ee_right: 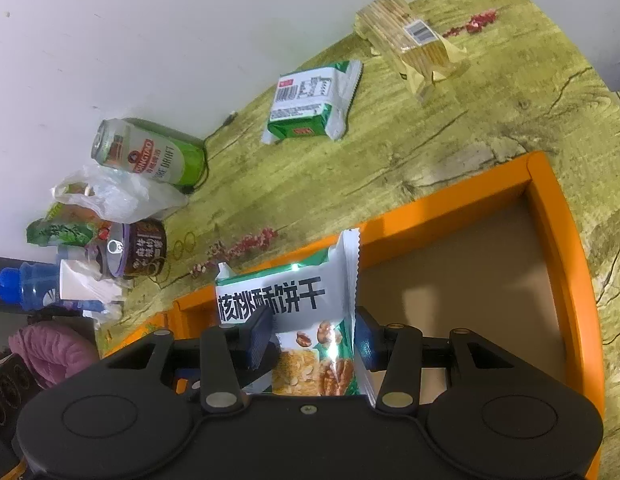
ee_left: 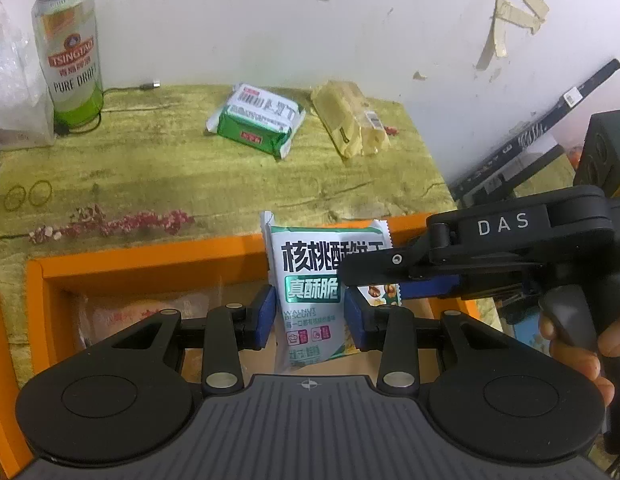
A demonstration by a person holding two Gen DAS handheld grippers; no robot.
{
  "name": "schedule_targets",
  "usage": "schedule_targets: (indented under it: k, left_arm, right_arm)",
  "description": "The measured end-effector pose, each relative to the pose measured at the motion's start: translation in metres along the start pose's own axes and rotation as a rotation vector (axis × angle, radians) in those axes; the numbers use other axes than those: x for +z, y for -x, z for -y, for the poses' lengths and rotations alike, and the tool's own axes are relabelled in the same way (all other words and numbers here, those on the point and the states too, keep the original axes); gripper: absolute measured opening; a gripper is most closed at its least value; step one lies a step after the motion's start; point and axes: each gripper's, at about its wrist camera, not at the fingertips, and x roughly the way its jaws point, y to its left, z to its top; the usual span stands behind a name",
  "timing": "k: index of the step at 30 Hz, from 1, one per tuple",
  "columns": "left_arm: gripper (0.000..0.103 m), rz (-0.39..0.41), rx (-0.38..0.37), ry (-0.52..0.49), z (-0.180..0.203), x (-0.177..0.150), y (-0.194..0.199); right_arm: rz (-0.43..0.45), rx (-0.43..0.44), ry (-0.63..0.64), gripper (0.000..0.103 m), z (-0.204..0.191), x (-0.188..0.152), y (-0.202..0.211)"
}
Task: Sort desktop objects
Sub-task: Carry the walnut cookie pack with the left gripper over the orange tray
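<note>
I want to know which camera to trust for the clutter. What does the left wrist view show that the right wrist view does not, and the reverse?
Only the left wrist view shows the right hand-held gripper from outside and the hand holding it.

Only the right wrist view shows the purple can, the blue bottle and the plastic bag.

Both show the walnut biscuit packet, the orange tray, the beer can and the green packet.

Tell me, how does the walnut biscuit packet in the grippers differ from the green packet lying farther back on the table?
The walnut biscuit packet is held upright over the orange tray, pinched by both grippers; the green packet lies flat on the table, untouched. The walnut biscuit packet shows its printed front; the green packet shows a barcode label in the right wrist view. Both are sealed green-and-white snack wrappers.
</note>
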Motion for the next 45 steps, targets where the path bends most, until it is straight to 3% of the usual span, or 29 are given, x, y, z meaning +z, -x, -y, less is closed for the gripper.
schedule_targets:
  k: [20,45]
  left_arm:
    - [0.037,-0.085,0.004,0.016,-0.006,-0.015,-0.029]
    - [0.039,-0.153,0.068,-0.008,-0.011,-0.015,-0.059]
  right_arm:
    - [-0.065,-0.045,-0.007,0.043,0.018,-0.008,-0.028]
    - [-0.087,-0.087,0.040,0.043,0.024,-0.002,-0.053]
